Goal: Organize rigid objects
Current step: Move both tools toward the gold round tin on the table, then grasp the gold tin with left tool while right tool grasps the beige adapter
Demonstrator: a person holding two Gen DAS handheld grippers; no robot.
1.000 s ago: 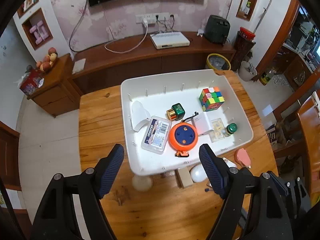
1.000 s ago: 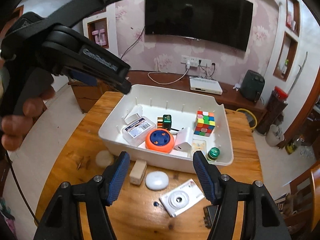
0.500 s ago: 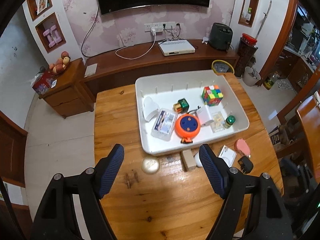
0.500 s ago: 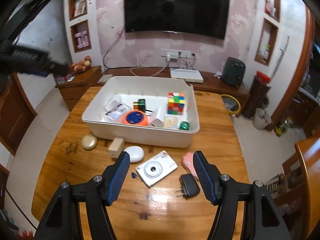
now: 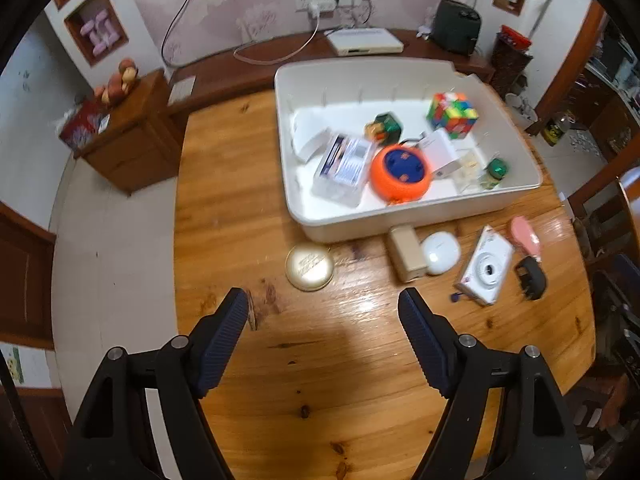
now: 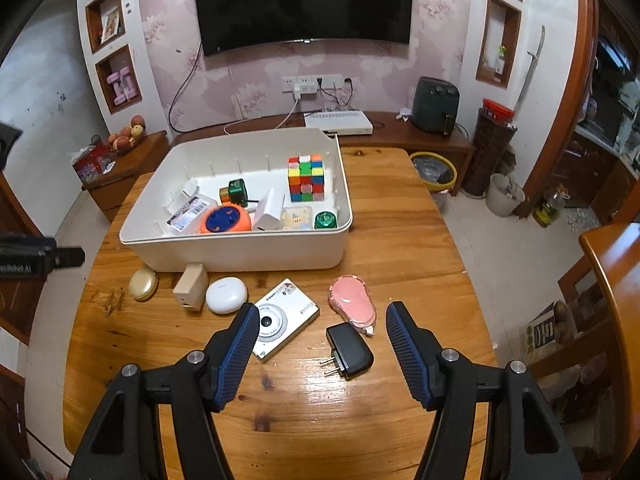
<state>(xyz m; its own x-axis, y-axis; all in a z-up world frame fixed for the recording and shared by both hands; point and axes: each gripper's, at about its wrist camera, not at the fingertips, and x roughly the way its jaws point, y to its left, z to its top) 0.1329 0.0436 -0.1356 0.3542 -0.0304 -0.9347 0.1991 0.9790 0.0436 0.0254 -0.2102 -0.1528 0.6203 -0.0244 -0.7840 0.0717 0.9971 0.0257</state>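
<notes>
A white bin (image 5: 516,196) (image 6: 240,256) on the wooden table holds a colour cube (image 5: 452,114) (image 6: 306,178), an orange round reel (image 5: 401,174) (image 6: 224,219) and several small items. Along its near wall lie a gold round case (image 5: 309,267) (image 6: 143,283), a tan block (image 5: 406,253) (image 6: 191,286), a white oval case (image 5: 440,253) (image 6: 226,295), a white camera (image 5: 485,265) (image 6: 282,318), a pink item (image 5: 527,232) (image 6: 352,304) and a black plug adapter (image 5: 530,278) (image 6: 349,351). My left gripper (image 5: 322,308) is open above bare table near the gold case. My right gripper (image 6: 320,322) is open above the adapter and camera.
A wooden TV bench (image 6: 424,136) with a white box and dark appliance runs behind the table. A side cabinet (image 5: 132,148) with fruit stands at the left, a yellow-rimmed bin (image 6: 434,170) at the right. The table edge (image 6: 472,288) falls off on the right.
The left gripper has pulled back from over the bin and sunk toward the table near the gold case. The right gripper has swung right, now over the camera and adapter.
</notes>
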